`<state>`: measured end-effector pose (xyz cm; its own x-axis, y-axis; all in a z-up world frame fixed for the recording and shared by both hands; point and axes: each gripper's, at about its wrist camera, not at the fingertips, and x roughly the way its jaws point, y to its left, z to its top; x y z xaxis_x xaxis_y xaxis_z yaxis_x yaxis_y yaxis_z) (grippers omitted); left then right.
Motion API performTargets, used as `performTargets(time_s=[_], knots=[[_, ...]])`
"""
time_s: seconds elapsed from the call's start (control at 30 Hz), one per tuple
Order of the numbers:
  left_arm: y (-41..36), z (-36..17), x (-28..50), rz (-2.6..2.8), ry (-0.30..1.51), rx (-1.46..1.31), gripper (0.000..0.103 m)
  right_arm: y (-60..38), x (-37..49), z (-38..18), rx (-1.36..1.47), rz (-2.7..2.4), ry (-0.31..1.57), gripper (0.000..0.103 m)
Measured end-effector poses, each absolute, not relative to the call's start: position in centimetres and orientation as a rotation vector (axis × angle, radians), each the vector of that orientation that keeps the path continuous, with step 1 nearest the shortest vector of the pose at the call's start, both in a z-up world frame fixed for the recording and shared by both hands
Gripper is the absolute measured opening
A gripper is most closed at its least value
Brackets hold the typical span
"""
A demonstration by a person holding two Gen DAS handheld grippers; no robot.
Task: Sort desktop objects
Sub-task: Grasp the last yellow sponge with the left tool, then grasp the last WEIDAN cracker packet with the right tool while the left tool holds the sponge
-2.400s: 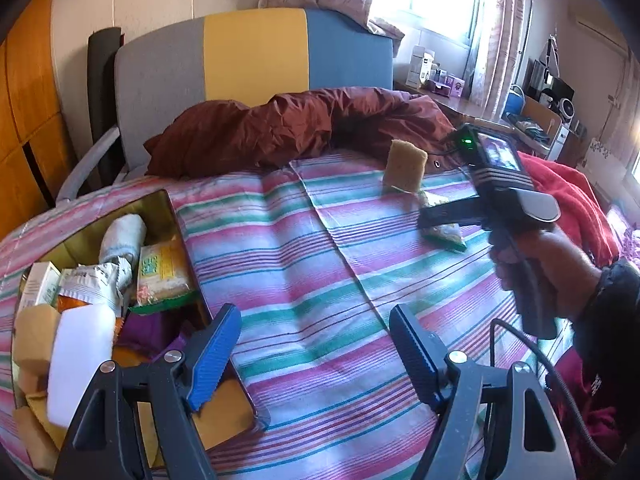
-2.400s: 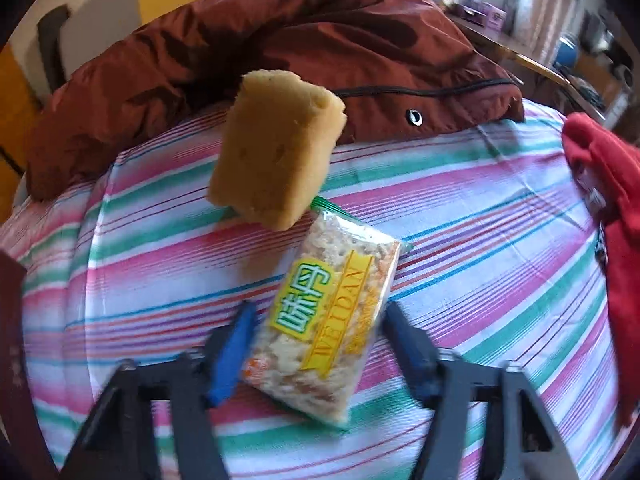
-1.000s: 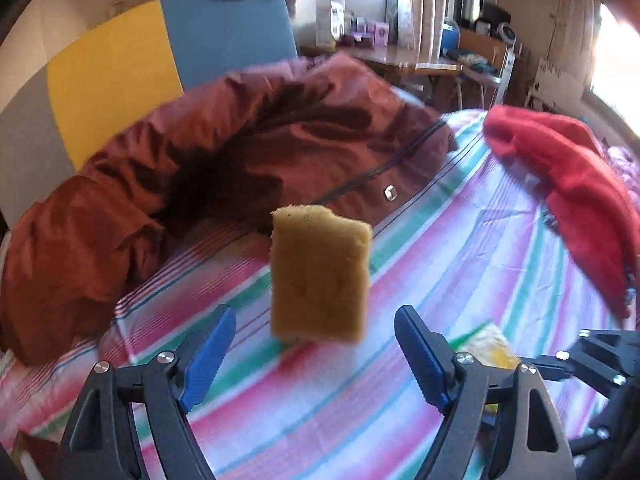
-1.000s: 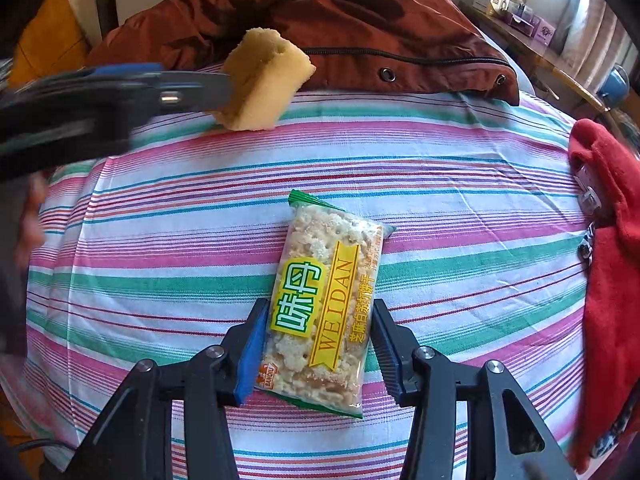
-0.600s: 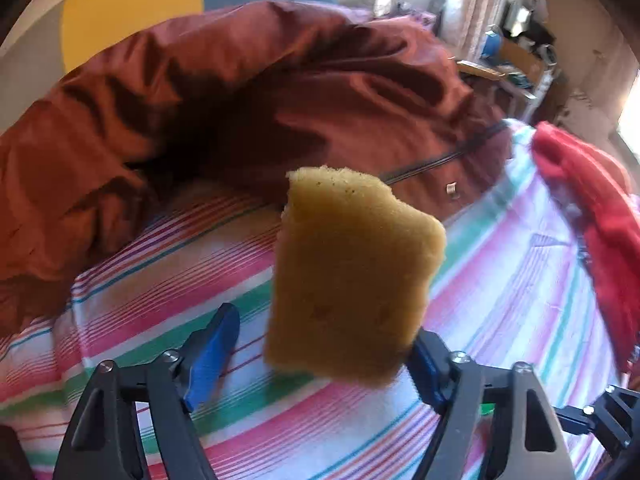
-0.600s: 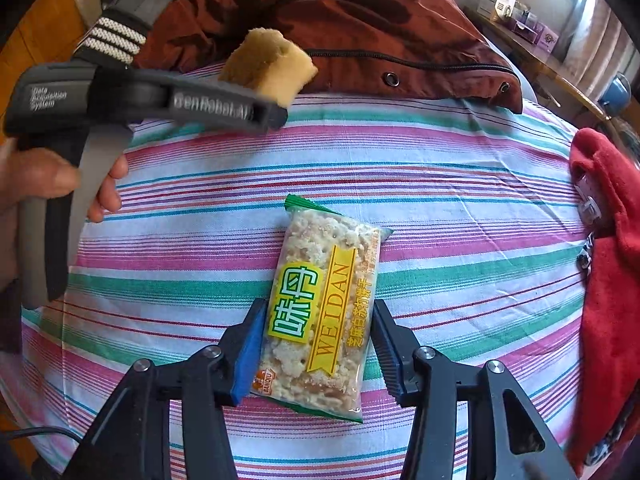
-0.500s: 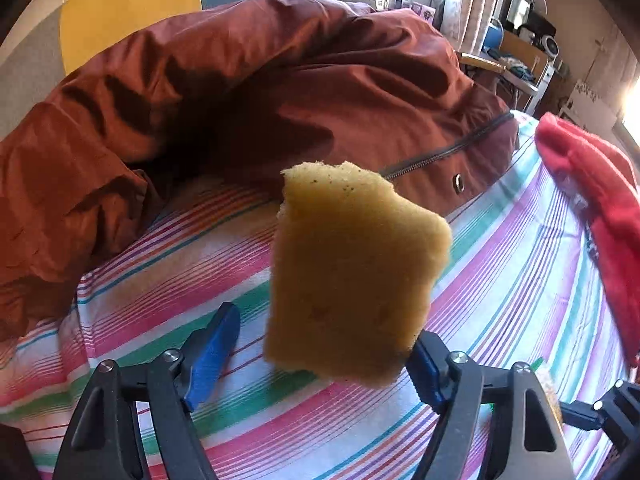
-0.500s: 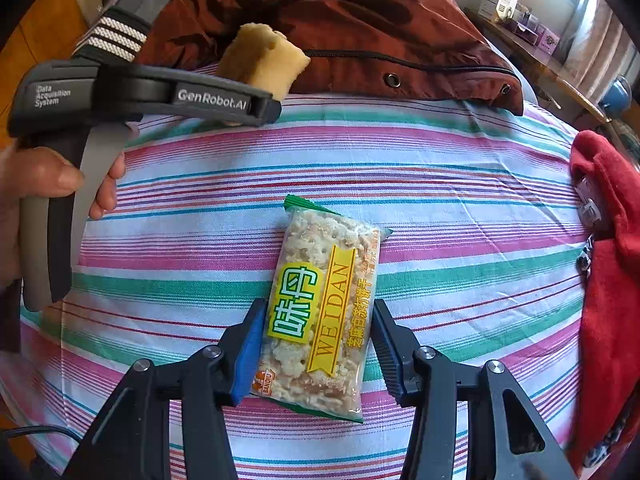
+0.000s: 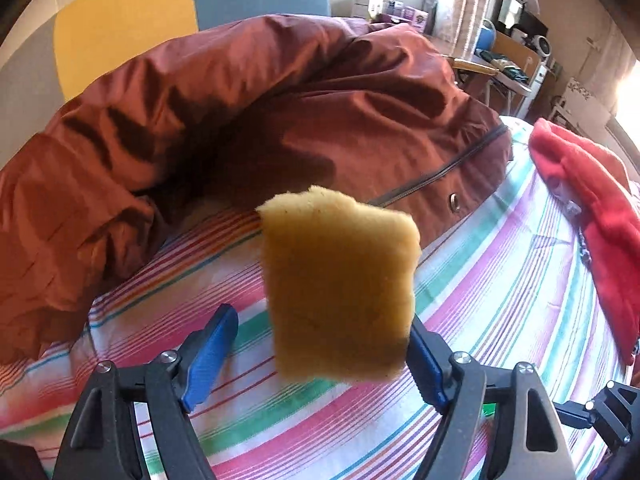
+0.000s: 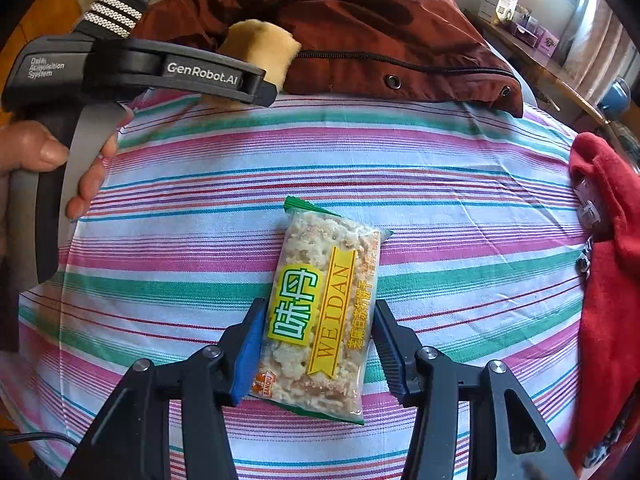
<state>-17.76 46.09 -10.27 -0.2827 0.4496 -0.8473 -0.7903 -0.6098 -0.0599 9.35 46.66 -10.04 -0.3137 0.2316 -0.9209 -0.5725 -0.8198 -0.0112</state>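
Note:
A yellow sponge [image 9: 340, 288] stands on end on the striped cloth [image 9: 500, 280], just in front of the rust-brown jacket. My left gripper [image 9: 320, 320] is open around it: the right finger touches the sponge's edge and the blue left pad [image 9: 212, 344] stands apart from it. From the right wrist view, the left gripper's black housing [image 10: 180, 72] covers part of the sponge [image 10: 260, 48]. A clear cracker packet [image 10: 324, 272] with a yellow and green label lies lengthwise on the cloth. My right gripper [image 10: 318, 304] has both pads against the packet's sides, and its jaws are starting to open.
A rust-brown jacket [image 10: 360, 20] is heaped along the far side of the cloth. A red garment [image 10: 612, 280] lies at the right edge. A person's hand [image 10: 40, 152] holds the left gripper's handle. Beyond the bed are a desk and shelves [image 9: 508, 56].
The left gripper has come forward and down, so the sponge now fills the gap between its fingers. The right gripper and packet have stayed in place.

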Motion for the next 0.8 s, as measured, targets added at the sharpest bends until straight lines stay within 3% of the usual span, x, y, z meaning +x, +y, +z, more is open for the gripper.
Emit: performTargets(time_s=[0.27, 0.33, 0.4, 0.53, 0.8], knots=[[46.0, -9.5, -17.6, 1.993, 0.482, -1.090, 0.079, 46.9, 9.1, -10.0, -1.435, 2.153, 0.438, 0.058], [45.6, -9.6, -17.7, 1.963, 0.452, -1.112, 0.061, 46.7, 9.1, -9.8, -1.436, 2.156, 0.427, 0.057], [45.2, -9.5, -17.1, 1.963, 0.445, -1.113, 0.057, 46.6, 9.1, -9.7, -1.437, 2.161, 0.409, 0.057], [43.6, -9.5, -15.5, 1.984, 0.467, -1.089, 0.055, 46.4, 9.0, -9.7, -1.432, 2.185, 0.398, 0.049], [39.7, -7.8, -12.2, 2.003, 0.383, -1.146, 0.054, 46.8, 9.2, -9.8, -1.416, 2.240, 0.444, 0.047]])
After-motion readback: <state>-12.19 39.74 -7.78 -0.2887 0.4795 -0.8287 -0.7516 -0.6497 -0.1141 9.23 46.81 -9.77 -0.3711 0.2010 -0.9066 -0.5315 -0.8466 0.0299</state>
